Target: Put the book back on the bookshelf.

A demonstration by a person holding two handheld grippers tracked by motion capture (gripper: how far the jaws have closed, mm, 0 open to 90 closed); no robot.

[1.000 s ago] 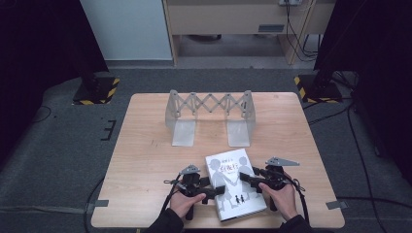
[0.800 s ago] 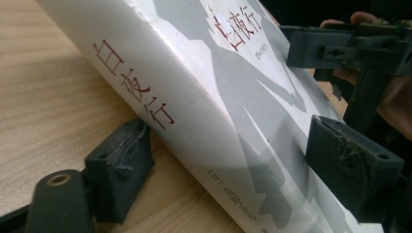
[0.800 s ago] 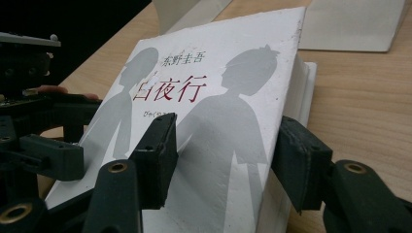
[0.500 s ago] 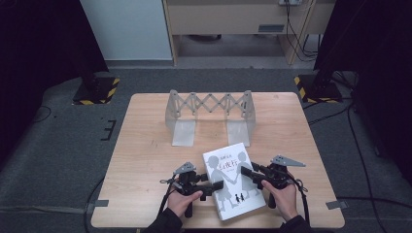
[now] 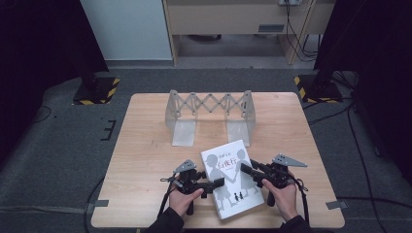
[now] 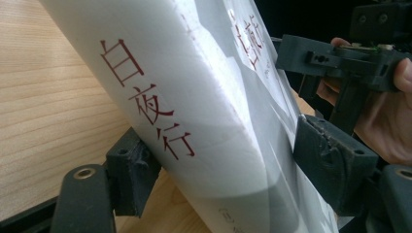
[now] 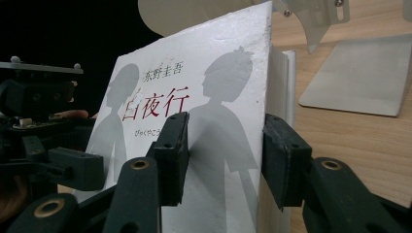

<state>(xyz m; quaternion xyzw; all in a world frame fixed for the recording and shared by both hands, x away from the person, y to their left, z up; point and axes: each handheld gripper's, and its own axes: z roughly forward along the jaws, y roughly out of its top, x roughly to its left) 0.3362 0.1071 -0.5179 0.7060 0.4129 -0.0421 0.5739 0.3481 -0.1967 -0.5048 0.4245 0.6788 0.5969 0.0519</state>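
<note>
Book (image 5: 232, 177) lies low and centre on the bench (image 5: 145, 145), now clamped at both edges: our left tongs (image 5: 217, 183) and right tongs (image 5: 247, 170) have just closed onto it. We judge it ready to lift toward the rack (image 5: 210, 104).

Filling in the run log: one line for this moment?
left gripper: closing on book spine | right gripper: closing across cover edge | book: tilted off table

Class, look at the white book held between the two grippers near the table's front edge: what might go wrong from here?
1. The left gripper clamps the book only at its spine edge; its glossy jacket could slip.
2. The right gripper, whose jaws have just been closing, grips just the fore-edge, so pages might crease.
3. Lifted unevenly, the book may twist free.
</note>
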